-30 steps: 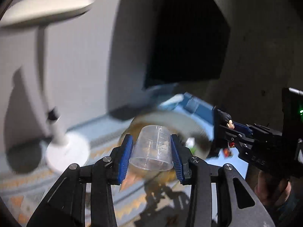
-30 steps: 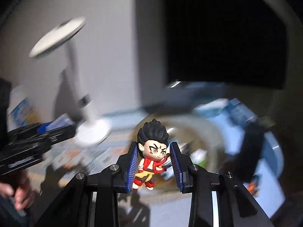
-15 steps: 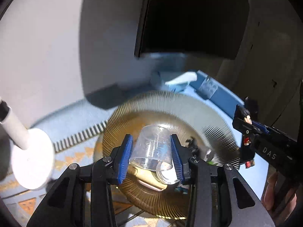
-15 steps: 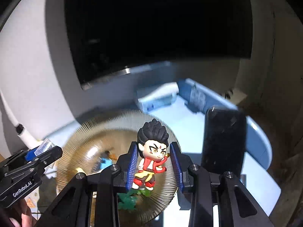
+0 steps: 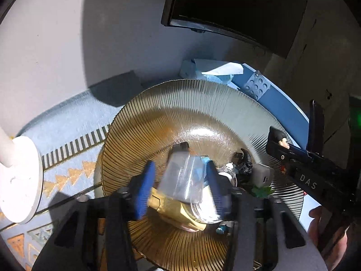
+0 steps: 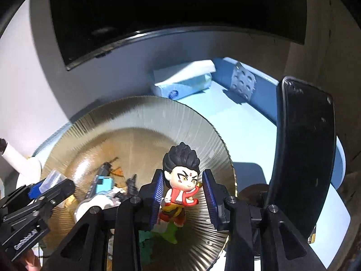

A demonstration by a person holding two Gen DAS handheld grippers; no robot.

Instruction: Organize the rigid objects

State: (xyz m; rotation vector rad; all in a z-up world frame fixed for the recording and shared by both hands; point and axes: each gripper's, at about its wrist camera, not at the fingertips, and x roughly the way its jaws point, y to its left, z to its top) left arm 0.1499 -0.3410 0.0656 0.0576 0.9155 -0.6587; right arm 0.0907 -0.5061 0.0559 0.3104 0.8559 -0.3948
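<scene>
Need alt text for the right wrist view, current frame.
The right tool, open, brackets a red-robed toy figurine with black hair above a ribbed amber glass plate that already holds small toys. At lower left the left tool brings a clear plastic cup; a dark phone stands upright at right.

"DAS" on right tongs [image 5: 279, 143]; "GenRobot.AI" on left tongs [image 6: 48, 184]

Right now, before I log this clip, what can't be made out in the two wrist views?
- Left wrist: the left gripper and clear measuring cup are motion-blurred; contact between pads and cup is unclear.
- Left wrist: small items on the ribbed plate sit partly behind the cup and fingers.
- Right wrist: whether the figurine in the right gripper touches the plate; its feet are hidden.
</scene>
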